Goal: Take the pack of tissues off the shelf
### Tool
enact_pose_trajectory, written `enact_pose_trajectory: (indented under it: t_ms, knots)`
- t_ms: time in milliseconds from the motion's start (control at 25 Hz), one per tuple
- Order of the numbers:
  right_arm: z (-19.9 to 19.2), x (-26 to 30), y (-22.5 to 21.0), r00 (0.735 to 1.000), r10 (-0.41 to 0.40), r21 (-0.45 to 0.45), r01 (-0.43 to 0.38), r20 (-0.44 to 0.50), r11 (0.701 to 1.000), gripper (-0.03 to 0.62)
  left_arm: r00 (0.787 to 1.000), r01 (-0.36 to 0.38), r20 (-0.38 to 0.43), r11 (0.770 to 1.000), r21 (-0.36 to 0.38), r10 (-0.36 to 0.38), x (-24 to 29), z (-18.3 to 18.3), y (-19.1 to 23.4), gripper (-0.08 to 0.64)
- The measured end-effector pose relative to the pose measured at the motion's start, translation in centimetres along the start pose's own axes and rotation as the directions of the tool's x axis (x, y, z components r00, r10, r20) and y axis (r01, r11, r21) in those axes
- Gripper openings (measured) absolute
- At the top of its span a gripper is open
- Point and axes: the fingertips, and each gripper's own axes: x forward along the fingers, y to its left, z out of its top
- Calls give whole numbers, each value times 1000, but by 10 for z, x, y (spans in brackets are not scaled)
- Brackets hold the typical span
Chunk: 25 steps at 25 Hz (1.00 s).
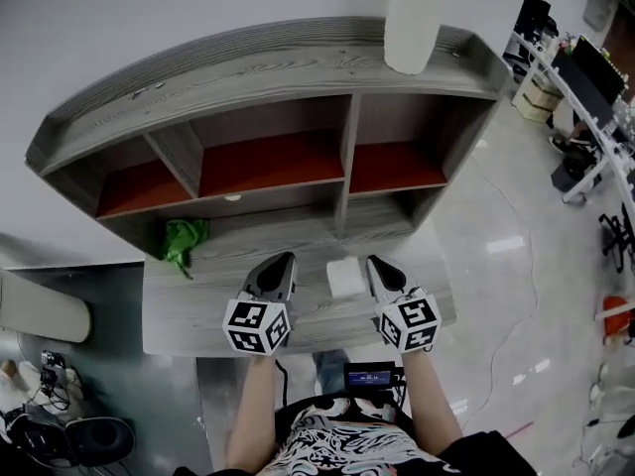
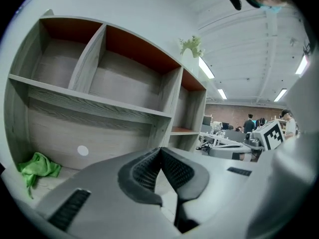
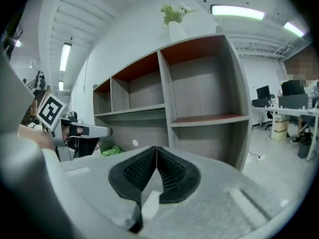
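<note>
The left gripper [image 1: 285,260] and right gripper [image 1: 375,263] are hovering, jaws together and empty, with the tissue pack [image 1: 345,277] lying between them. The grasp is likely pending: one gripper must open around the pack.

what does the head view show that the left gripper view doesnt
Only the head view: the white pack lying on the desk between the left gripper and right gripper. Only the left gripper view: its own fingers touching, seen close up, people far off and ceiling lights. Both: the shelf, the green cloth and the right gripper's marker cube.
</note>
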Motion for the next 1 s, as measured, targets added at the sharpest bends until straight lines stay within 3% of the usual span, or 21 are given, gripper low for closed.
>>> enact_pose_trajectory:
  t_ms: [120, 320, 560, 720, 1000]
  knots:
    - [16, -5, 5, 999, -35, -37, 36, 35, 999, 9, 1000, -1, 16, 1000, 12, 1, -6, 11, -4, 7]
    - [32, -18, 16, 997, -28, -50, 32, 72, 998, 9, 996, 23, 84, 998, 63, -29, -18, 34, -19, 8]
    - [60, -32, 19, 988, -56, -51, 63, 142, 997, 9, 988, 56, 143, 998, 36, -61, -29, 61, -32, 8]
    - [61, -35, 14, 985, -102, -58, 111, 140, 992, 6, 985, 55, 160, 997, 46, -62, -31, 68, -35, 8]
    - [53, -36, 10, 987, -105, -49, 111, 120, 993, 6, 988, 11, 151, 998, 58, -20, -31, 62, -26, 8]
